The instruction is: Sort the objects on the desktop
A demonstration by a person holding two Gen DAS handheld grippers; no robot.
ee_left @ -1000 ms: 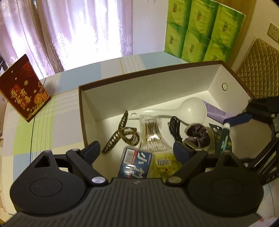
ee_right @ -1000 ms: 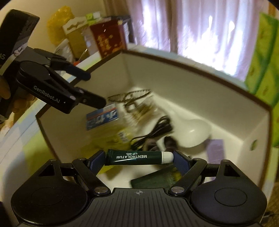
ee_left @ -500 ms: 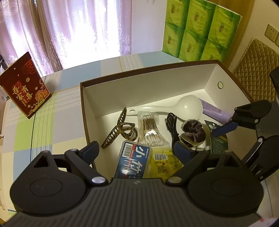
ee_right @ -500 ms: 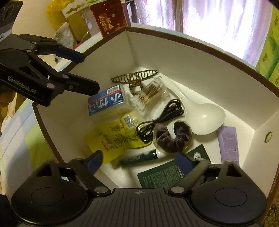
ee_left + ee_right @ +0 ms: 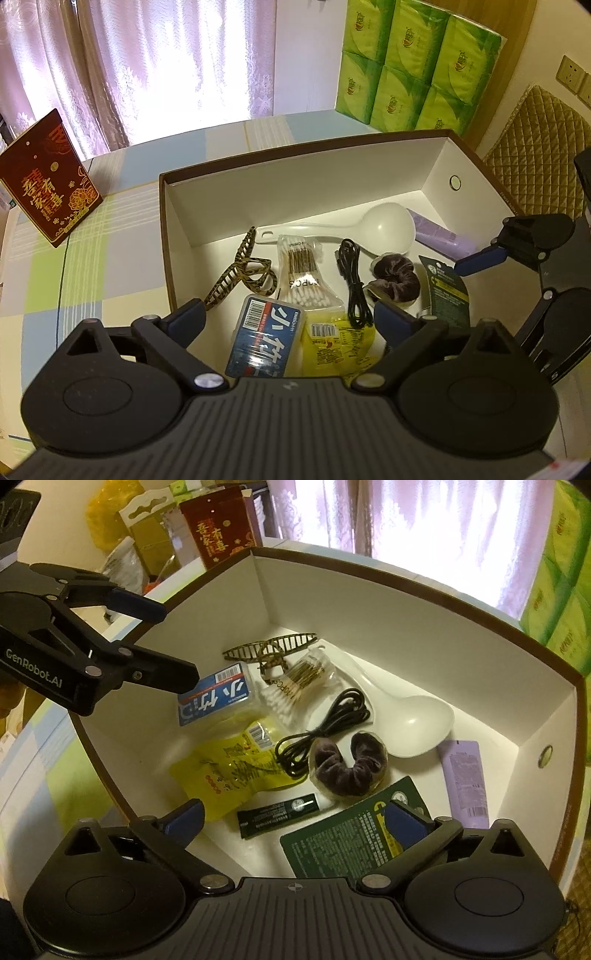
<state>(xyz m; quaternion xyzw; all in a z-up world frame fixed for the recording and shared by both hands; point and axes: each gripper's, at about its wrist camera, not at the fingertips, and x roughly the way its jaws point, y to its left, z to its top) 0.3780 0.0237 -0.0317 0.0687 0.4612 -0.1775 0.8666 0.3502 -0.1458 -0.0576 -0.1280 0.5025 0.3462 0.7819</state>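
A white box with a brown rim (image 5: pixel 295 155) holds the sorted items. On its floor in the right wrist view lies a dark green lip gel tube (image 5: pixel 279 814), between a yellow packet (image 5: pixel 229 771), a dark scrunchie (image 5: pixel 347 768) and a green packet (image 5: pixel 343 845). My right gripper (image 5: pixel 295 818) hovers open just above the tube, holding nothing. My left gripper (image 5: pixel 290 314) is open and empty over the box's near edge, above a blue case (image 5: pixel 264 339). A white spoon (image 5: pixel 388 229), black cable (image 5: pixel 352 280), cotton swabs (image 5: pixel 303 273) and hair claw (image 5: pixel 240 273) lie further in.
The box stands on a checked tablecloth (image 5: pixel 92 258). A red gift box (image 5: pixel 48 177) stands at the left, green tissue packs (image 5: pixel 413 66) behind the box, and a quilted chair back (image 5: pixel 532 147) at the right. A purple sachet (image 5: pixel 465 779) lies by the box's right wall.
My right gripper has let go of the lip gel tube, which now lies on the box floor, and has drawn back a little. The left gripper rose slightly.
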